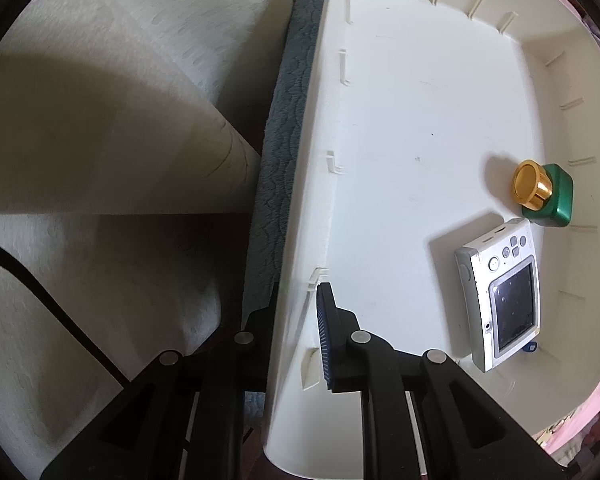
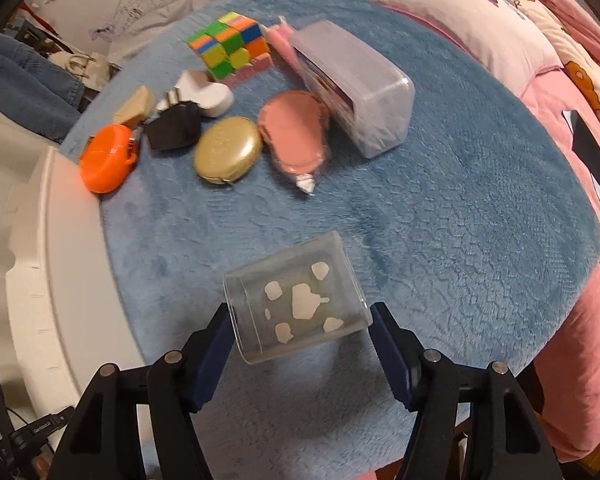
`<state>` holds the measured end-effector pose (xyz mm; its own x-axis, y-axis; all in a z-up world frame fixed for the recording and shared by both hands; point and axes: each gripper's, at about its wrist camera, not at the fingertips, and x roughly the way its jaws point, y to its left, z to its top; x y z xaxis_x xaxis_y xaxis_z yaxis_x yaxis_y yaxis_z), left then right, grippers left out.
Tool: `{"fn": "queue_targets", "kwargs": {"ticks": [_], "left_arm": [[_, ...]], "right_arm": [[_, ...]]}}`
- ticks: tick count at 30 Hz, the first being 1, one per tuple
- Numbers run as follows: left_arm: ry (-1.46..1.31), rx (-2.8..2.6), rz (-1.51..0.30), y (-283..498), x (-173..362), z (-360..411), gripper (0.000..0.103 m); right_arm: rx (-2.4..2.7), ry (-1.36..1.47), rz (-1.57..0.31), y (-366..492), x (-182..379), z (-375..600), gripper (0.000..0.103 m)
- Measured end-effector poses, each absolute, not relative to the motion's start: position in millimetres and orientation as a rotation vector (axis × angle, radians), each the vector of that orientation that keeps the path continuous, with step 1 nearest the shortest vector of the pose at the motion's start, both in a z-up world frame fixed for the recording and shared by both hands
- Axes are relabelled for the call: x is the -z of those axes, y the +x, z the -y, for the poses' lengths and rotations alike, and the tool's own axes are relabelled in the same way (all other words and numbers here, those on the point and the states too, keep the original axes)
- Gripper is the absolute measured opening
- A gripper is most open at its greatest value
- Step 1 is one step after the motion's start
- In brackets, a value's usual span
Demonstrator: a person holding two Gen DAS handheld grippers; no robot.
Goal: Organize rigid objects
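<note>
**Clear box between the right jaws, bin wall pinched by the left**

Nearest the right wrist camera, the right gripper (image 2: 300,344) straddles a clear plastic box (image 2: 296,304) with pale sticker shapes on its face. The box lies tilted on the blue fleece blanket (image 2: 440,200); the left pad meets its corner, while the right pad stands just beside its other edge, so the jaws are not yet clenched on it.

Farther back on the blanket sit an orange round case (image 2: 107,160), a gold oval compact (image 2: 227,154), a pink pouch (image 2: 296,136), a black piece (image 2: 174,126), a white charger (image 2: 204,94), a colourful puzzle cube (image 2: 230,46) and a frosted rectangular container (image 2: 356,88). The white bin (image 2: 60,260) borders the blanket on the left.

In the left wrist view, the left gripper (image 1: 296,340) is clamped on the bin's side wall, one finger inside, one outside. Inside the bin lie a silver digital camera (image 1: 500,292) and, just beyond it, a green bottle with a gold cap (image 1: 544,192), near the far wall.
</note>
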<state>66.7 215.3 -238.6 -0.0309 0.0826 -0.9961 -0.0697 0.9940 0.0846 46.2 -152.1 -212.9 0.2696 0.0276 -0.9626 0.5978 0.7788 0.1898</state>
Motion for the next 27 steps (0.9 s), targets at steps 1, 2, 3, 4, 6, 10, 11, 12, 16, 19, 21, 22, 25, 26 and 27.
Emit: {"fn": "queue_targets", "kwargs": {"ticks": [1, 2, 3, 4, 6, 10, 11, 12, 16, 19, 21, 22, 25, 26, 27], "left_arm": [[0.011, -0.115, -1.595, 66.7, 238.7, -214.8, 0.015], [0.012, -0.11, -1.594, 66.9, 239.1, -214.4, 0.015], [0.013, -0.104, -1.592, 67.0, 239.3, -214.0, 0.015], [0.013, -0.097, -1.59, 67.1, 239.7, -213.6, 0.015], [0.019, -0.089, -1.588, 66.8, 238.9, -212.9, 0.015], [0.024, -0.073, -1.584, 67.3, 239.3, -210.5, 0.015], [0.024, -0.069, -1.583, 67.4, 239.3, -209.9, 0.015], [0.024, -0.066, -1.582, 67.5, 239.3, -209.6, 0.015], [0.021, -0.053, -1.577, 66.1, 237.6, -211.3, 0.015], [0.019, -0.046, -1.575, 64.7, 236.4, -213.1, 0.015], [0.017, -0.042, -1.572, 64.3, 236.0, -213.7, 0.015], [0.018, -0.041, -1.57, 63.7, 235.5, -213.8, 0.015], [0.02, -0.035, -1.562, 62.9, 233.4, -214.1, 0.015], [0.02, -0.033, -1.561, 62.5, 233.4, -214.3, 0.015], [0.019, -0.032, -1.561, 62.0, 233.5, -214.7, 0.015]], "right_arm": [[0.409, 0.593, -1.238, 45.5, 209.4, 149.3, 0.068], [0.394, 0.581, -1.211, 44.7, 204.1, 144.5, 0.068], [0.375, 0.559, -1.182, 43.5, 198.7, 139.2, 0.068], [0.357, 0.541, -1.157, 42.9, 193.9, 134.4, 0.068], [0.312, 0.509, -1.099, 42.9, 182.3, 123.9, 0.068], [0.222, 0.464, -0.996, 44.1, 161.5, 102.0, 0.068], [0.196, 0.445, -0.971, 45.5, 155.8, 95.6, 0.068], [0.173, 0.427, -0.951, 48.2, 150.8, 89.4, 0.068], [0.08, 0.35, -0.869, 49.8, 132.7, 65.8, 0.068], [0.031, 0.288, -0.821, 50.2, 121.1, 49.1, 0.068], [-0.008, 0.261, -0.8, 53.6, 115.5, 39.3, 0.068], [-0.031, 0.25, -0.793, 55.2, 113.2, 34.3, 0.068], [-0.081, 0.203, -0.78, 59.7, 108.6, 22.1, 0.068], [-0.098, 0.192, -0.777, 60.9, 107.2, 17.9, 0.068], [-0.116, 0.181, -0.774, 62.1, 106.2, 13.8, 0.068]]}}
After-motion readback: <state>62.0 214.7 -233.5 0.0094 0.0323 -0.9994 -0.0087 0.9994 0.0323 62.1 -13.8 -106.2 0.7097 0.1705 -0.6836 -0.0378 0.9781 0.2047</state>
